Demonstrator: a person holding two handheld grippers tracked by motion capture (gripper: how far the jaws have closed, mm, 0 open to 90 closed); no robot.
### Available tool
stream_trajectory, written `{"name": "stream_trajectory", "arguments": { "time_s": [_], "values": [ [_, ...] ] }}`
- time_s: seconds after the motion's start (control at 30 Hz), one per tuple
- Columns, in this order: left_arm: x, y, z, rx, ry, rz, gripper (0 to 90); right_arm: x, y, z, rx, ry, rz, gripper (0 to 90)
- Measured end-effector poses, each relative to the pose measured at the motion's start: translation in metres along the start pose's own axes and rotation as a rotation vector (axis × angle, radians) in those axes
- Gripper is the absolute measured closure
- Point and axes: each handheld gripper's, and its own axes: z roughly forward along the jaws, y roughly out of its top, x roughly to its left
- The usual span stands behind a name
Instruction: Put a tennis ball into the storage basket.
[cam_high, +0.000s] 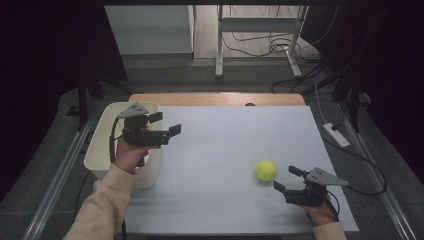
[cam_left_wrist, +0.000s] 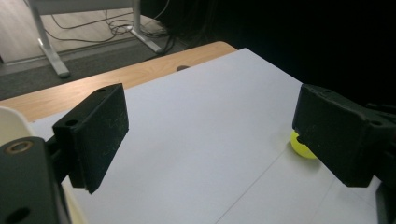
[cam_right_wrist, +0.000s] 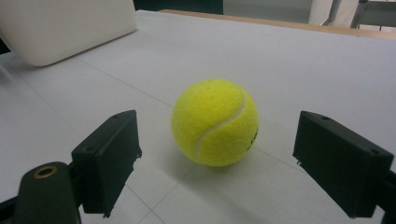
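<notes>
A yellow tennis ball (cam_high: 266, 170) (cam_right_wrist: 215, 122) rests on the white tabletop (cam_high: 225, 150) toward the front right. My right gripper (cam_high: 287, 179) (cam_right_wrist: 215, 163) lies low just behind it near the front edge, jaws open on either side of the ball without touching it. My left gripper (cam_high: 166, 124) (cam_left_wrist: 210, 140) is held in the air over the inner rim of the white bin (cam_high: 107, 135) at the table's left, open and empty, facing right across the table. In the left gripper view the ball (cam_left_wrist: 301, 148) peeks out from behind the right jaw.
The white bin stands at the left edge, its corner showing in the right gripper view (cam_right_wrist: 65, 28). A wooden strip (cam_high: 217, 98) borders the far side. Beyond it are a metal desk frame (cam_high: 260, 40) and cables on the floor; a power strip (cam_high: 336, 135) lies right of the table.
</notes>
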Motion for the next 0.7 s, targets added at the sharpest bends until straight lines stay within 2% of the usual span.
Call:
{"name": "stream_trajectory", "arguments": {
  "time_s": [0.37,0.53,0.7],
  "values": [
    [-0.013,-0.002,0.016,0.029,-0.039,0.018,11.4,-0.001,0.000,-0.001,-0.003,-0.001,0.000,14.4],
    [-0.021,-0.003,0.021,0.039,-0.051,0.039,11.0,-0.001,0.000,0.000,-0.004,0.002,-0.007,14.4],
    [-0.026,-0.004,0.028,0.049,-0.067,0.046,10.9,-0.001,0.001,0.000,-0.011,0.008,0.004,14.4]
  ]
}}
